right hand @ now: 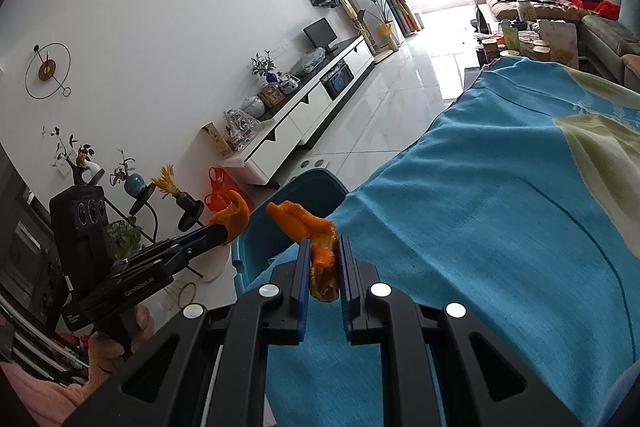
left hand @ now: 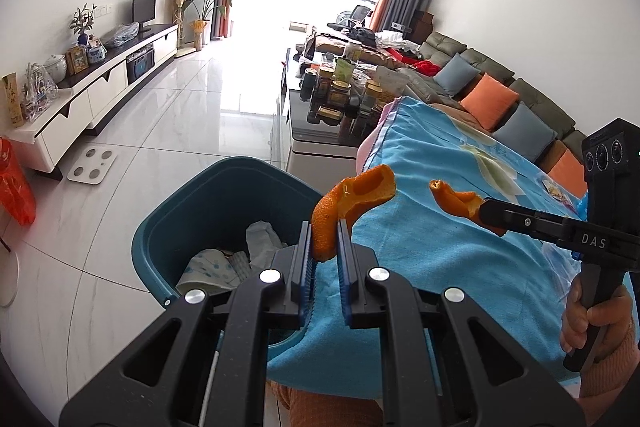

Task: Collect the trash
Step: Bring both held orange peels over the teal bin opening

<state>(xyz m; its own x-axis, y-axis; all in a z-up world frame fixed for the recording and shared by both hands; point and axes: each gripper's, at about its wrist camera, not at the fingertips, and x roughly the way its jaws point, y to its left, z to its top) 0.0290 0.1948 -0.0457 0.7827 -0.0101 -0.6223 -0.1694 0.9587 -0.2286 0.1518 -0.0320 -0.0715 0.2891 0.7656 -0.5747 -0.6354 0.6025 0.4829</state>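
Observation:
My left gripper (left hand: 324, 239) is shut on a curled piece of orange peel (left hand: 348, 203), held above the edge of the blue towel (left hand: 440, 227) next to the teal trash bin (left hand: 208, 203). My right gripper (right hand: 324, 259) is shut on a second piece of orange peel (right hand: 308, 227). It shows in the left wrist view (left hand: 486, 213) to the right with its peel (left hand: 456, 199), above the towel. The left gripper shows in the right wrist view (right hand: 222, 229) with its peel (right hand: 234, 211) beside the bin (right hand: 280, 219).
The bin holds crumpled paper (left hand: 260, 243). A white TV cabinet (left hand: 108, 83) lines the left wall. An orange plastic bag (left hand: 14, 187) and a scale (left hand: 92, 165) sit on the tiled floor. A glass coffee table with jars (left hand: 336, 99) and a sofa (left hand: 500, 95) lie beyond the towel.

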